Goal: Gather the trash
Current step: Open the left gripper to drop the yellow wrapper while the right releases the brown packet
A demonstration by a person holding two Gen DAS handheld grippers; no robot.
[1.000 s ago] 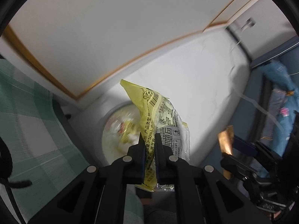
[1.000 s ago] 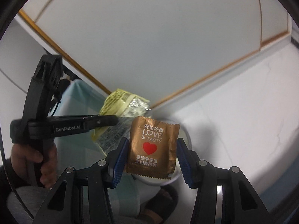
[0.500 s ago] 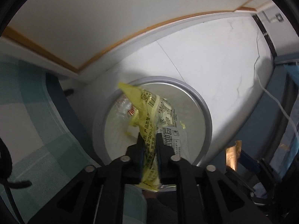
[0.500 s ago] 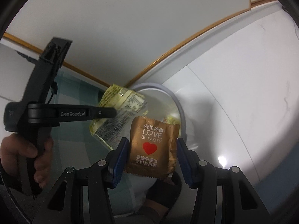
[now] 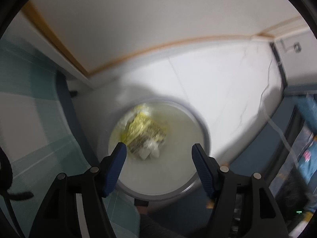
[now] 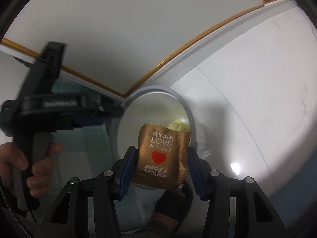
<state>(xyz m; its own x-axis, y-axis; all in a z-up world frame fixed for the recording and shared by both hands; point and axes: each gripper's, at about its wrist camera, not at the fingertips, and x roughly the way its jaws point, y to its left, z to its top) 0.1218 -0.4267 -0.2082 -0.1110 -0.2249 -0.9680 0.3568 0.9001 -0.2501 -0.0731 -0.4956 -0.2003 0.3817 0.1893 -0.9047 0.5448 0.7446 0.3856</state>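
Observation:
A round grey trash bin (image 5: 200,123) with a pale liner stands on the white floor below both grippers. The yellow wrapper (image 5: 144,132) lies blurred inside it, free of my left gripper (image 5: 159,156), whose jaws are opening above the bin with nothing between them. My right gripper (image 6: 161,158) is shut on a brown snack packet (image 6: 161,156) marked with a red heart, held upright over the bin's (image 6: 190,117) near rim. A bit of the yellow wrapper (image 6: 178,129) shows behind the packet. The left gripper's body (image 6: 59,109) and the hand on it appear at the left.
A teal checked cloth (image 5: 29,119) covers the left side, right beside the bin. A wall with a wooden skirting strip (image 5: 158,45) runs behind. Dark blue furniture and clutter (image 5: 301,158) stand at the right. A dark shoe (image 6: 172,204) shows under the right gripper.
The left gripper's jaws have opened and the yellow wrapper has dropped into the bin. The right gripper has come down toward the bin with the brown packet still in it.

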